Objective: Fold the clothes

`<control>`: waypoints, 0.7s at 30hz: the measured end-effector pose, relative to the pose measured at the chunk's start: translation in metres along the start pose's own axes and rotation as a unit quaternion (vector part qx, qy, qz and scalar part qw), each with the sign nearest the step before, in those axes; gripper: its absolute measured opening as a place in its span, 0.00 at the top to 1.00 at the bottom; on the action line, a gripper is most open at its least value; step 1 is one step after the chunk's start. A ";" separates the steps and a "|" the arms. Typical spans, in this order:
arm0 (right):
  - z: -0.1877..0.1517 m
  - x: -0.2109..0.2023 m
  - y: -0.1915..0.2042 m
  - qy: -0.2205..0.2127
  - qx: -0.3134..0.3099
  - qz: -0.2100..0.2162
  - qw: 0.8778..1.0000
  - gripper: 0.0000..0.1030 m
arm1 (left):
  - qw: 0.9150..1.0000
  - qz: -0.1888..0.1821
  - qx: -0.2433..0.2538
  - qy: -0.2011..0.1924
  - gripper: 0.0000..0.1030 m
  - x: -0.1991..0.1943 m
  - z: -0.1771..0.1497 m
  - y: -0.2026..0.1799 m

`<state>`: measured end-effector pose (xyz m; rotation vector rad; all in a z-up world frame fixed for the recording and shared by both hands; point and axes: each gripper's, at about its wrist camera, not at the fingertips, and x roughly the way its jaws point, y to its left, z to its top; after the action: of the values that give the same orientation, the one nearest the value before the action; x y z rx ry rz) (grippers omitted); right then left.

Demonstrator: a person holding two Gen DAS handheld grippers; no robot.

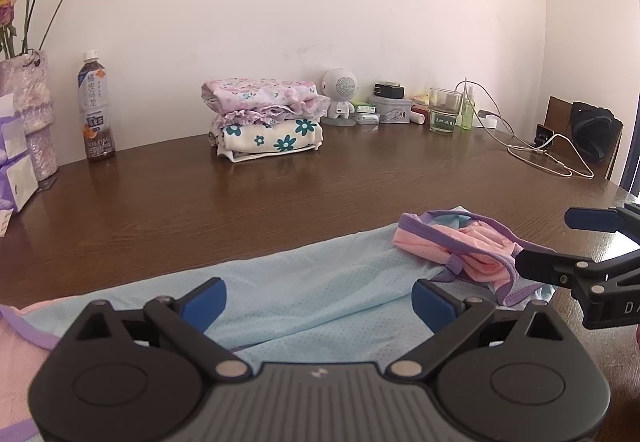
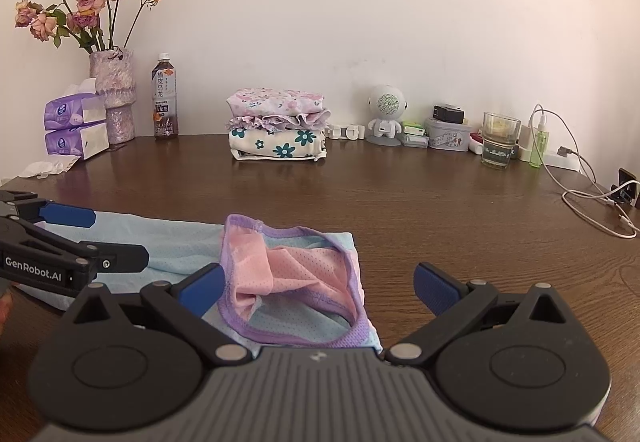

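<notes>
Left gripper [image 1: 319, 300], seen from its own wrist camera: jaws spread wide, blue pads facing each other across the gap, nothing pinched between them, body tilted slightly downward. Right gripper [image 2: 319, 284], from its own camera: jaws likewise spread wide and pressing on nothing, also angled slightly downward. Each gripper appears side-on at the edge of the other's view, the two held side by side, close but not touching.

Brown table [image 2: 400, 202] holding things: blue garment [image 2: 168, 246] lying flat in front, folded pile [image 2: 278, 130] sitting by wall, bottle [image 2: 164, 102] standing left.
</notes>
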<state>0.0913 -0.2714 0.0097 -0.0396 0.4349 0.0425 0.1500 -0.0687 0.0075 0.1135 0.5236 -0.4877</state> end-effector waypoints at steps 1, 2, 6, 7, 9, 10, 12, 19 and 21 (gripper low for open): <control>0.000 0.000 0.000 0.000 0.000 0.000 1.000 0.00 | 1.000 0.000 -0.001 0.000 0.04 0.000 0.000 0.000; 0.000 0.000 0.000 0.001 0.000 0.000 1.000 0.00 | 1.000 0.000 -0.001 0.001 0.04 0.000 0.000 0.000; 0.000 0.000 0.000 0.002 0.000 -0.001 1.000 0.00 | 1.000 -0.001 -0.002 0.002 0.04 0.001 0.000 0.000; 0.000 0.000 0.000 0.002 0.000 -0.001 1.000 0.00 | 1.000 -0.001 -0.002 0.002 0.04 0.001 0.000 0.000; 0.000 0.000 0.001 0.002 -0.001 -0.001 1.000 0.00 | 1.000 0.000 -0.002 0.002 0.04 0.001 0.000 0.001; 0.000 0.001 0.001 0.002 -0.002 -0.001 1.000 0.00 | 1.000 0.000 -0.002 0.002 0.04 0.001 0.000 0.001; 0.000 0.001 0.001 0.003 -0.002 -0.002 1.000 0.00 | 1.000 0.000 -0.002 0.003 0.04 0.001 0.000 0.001; 0.000 0.000 0.001 0.002 -0.001 -0.002 1.000 0.00 | 1.000 0.000 -0.002 0.005 0.04 0.001 0.000 0.002; 0.000 0.000 0.000 0.002 -0.001 -0.002 1.000 0.00 | 1.000 0.000 -0.002 0.005 0.04 0.001 0.000 0.002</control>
<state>0.0917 -0.2709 0.0098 -0.0420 0.4394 0.0395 0.1519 -0.0677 0.0071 0.1114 0.5344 -0.4858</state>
